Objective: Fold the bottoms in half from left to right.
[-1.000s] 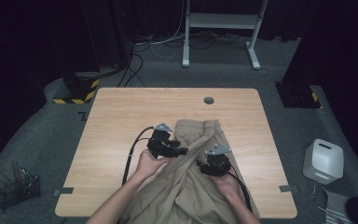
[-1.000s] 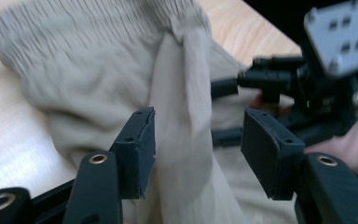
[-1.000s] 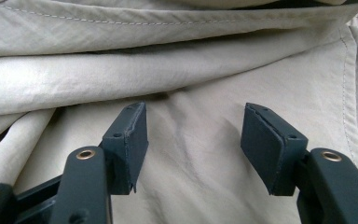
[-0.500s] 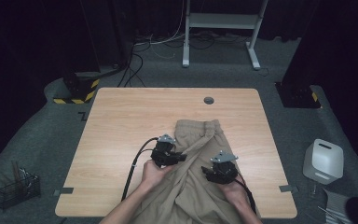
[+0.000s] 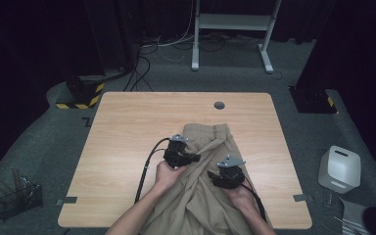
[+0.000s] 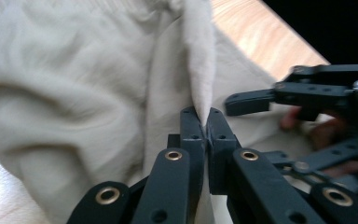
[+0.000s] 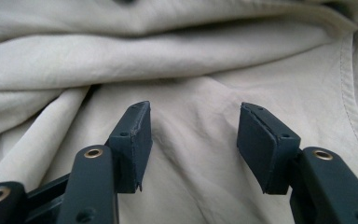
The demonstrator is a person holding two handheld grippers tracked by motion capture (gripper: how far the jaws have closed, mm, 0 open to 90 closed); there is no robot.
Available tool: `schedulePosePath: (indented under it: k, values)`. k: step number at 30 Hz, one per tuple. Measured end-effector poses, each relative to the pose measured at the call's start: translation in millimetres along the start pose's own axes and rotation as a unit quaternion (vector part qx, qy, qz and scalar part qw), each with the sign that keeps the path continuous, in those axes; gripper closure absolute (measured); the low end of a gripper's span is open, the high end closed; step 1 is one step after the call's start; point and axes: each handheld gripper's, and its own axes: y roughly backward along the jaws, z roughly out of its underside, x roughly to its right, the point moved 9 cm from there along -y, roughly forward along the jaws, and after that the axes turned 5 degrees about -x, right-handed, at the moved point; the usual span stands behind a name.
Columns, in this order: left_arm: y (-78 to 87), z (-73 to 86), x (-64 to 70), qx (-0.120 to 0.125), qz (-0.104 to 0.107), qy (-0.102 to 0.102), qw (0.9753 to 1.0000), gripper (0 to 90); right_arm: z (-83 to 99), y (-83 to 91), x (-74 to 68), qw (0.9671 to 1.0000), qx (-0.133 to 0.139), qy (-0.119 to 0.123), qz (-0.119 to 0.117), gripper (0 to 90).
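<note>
We look down on a wooden table (image 5: 127,147) standing on grey carpet in a dark room, where a pair of beige trousers (image 5: 210,196) lies rumpled across the near half, its waistband toward the far edge and the rest of the cloth running off the near edge between the person's forearms. On the floor to the right of the table sits a white box (image 5: 340,169); to the left, a black wire basket (image 5: 17,200). A round grommet (image 5: 219,105) marks the tabletop near its far edge. We hold the left gripper (image 5: 192,158) at the trousers' left side, its black cable (image 5: 147,166) looping across the bare wood toward us. In the left gripper view its jaws are pressed together on a raised ridge of the beige cloth (image 6: 200,70), which stands up in a narrow fold between them, with the other gripper in sight just beyond. We hold the right gripper (image 5: 214,176) near it, over the middle of the trousers. In the right gripper view its jaws stand wide apart, empty, poised just above the creased fabric (image 7: 191,140), with a stitched seam (image 7: 349,102) running down at the right.
</note>
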Motion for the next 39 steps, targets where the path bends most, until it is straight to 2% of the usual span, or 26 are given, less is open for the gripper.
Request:
schedulePosePath:
  k: [4, 7, 8, 10, 13, 17, 19, 21, 22, 24, 27, 29, 31, 32, 35, 37, 39]
  values:
    - [-10.4, 5.6, -20.3, -0.018, -0.023, 0.019, 0.9994, 88.0, -4.6, -4.4, 1.0, 1.0, 0.0, -0.002, 0.0, 44.8]
    - [-13.4, 8.2, -31.0, -0.028, -0.042, 0.026, 0.9984, 88.0, -8.6, -8.0, 2.0, 1.0, 0.0, 0.0, -0.001, 44.8]
    - [-13.7, 8.1, -33.5, -0.029, -0.053, 0.025, 0.9978, 88.0, -9.9, -9.2, 2.2, 1.0, 0.0, 0.001, 0.0, 44.8]
    - [-13.6, 6.7, -37.6, -0.034, -0.078, 0.009, 0.9963, 88.0, -13.0, -12.1, 2.6, 1.0, 0.0, 0.003, -0.001, 44.9]
    - [-12.5, 2.5, -44.5, -0.041, -0.109, -0.008, 0.9931, 88.0, -19.1, -17.8, 3.1, 1.0, 0.0, 0.002, -0.001, 44.8]
    - [-8.8, -0.9, -56.6, -0.044, -0.122, 0.0, 0.9916, 88.0, -30.3, -28.1, 4.7, 1.0, 0.0, 0.0, 0.001, 44.8]
    - [-6.0, -2.7, -64.4, -0.042, -0.124, 0.015, 0.9913, 88.0, -35.6, -33.0, 4.3, 1.0, -0.001, -0.002, 0.001, 44.8]
    - [-3.8, -4.2, -70.2, -0.045, -0.131, 0.018, 0.9902, 88.1, -42.3, -38.9, 4.1, 1.0, -0.001, -0.002, 0.001, 44.8]
    - [-3.0, -5.1, -72.6, -0.046, -0.136, 0.017, 0.9895, 88.1, -45.5, -41.9, 4.0, 1.0, -0.002, -0.002, 0.003, 44.8]
    - [-0.5, -7.9, -79.9, -0.05, -0.16, 0.004, 0.9858, 88.1, -52.8, -48.4, 4.0, 1.0, -0.003, -0.002, 0.004, 44.8]
    - [3.7, -11.0, -91.4, -0.05, -0.175, 0.01, 0.9832, 88.1, -64.4, -59.1, 2.2, 0.9999, -0.005, -0.007, 0.005, 44.8]
    - [5.7, -12.5, -97.4, -0.048, -0.176, 0.019, 0.983, 88.1, -69.9, -64.0, 1.4, 0.9999, -0.007, -0.008, 0.007, 44.5]
    - [7.5, -13.2, -101.1, -0.044, -0.165, 0.033, 0.9847, 88.1, -75.5, -68.7, 0.6, 0.9999, -0.011, -0.01, 0.008, 43.7]
    - [8.5, -12.9, -101.0, -0.045, -0.161, 0.034, 0.9852, 88.1, -76.4, -69.3, 0.4, 0.9998, -0.013, -0.011, 0.009, 43.7]
    - [14.4, -14.9, -91.8, -0.035, -0.158, 0.023, 0.9866, 88.0, -74.4, -64.3, -0.6, 0.9996, -0.021, -0.018, 0.001, 42.8]
    - [21.3, -19.0, -84.0, -0.024, -0.151, 0.013, 0.9882, 88.0, -73.3, -51.5, -2.4, 0.9996, -0.01, -0.024, -0.006, 43.0]
    - [29.6, -24.4, -75.5, -0.009, -0.139, 0.01, 0.9901, 88.0, -71.9, -39.9, -3.9, 0.9998, -0.005, -0.018, -0.007, 42.9]
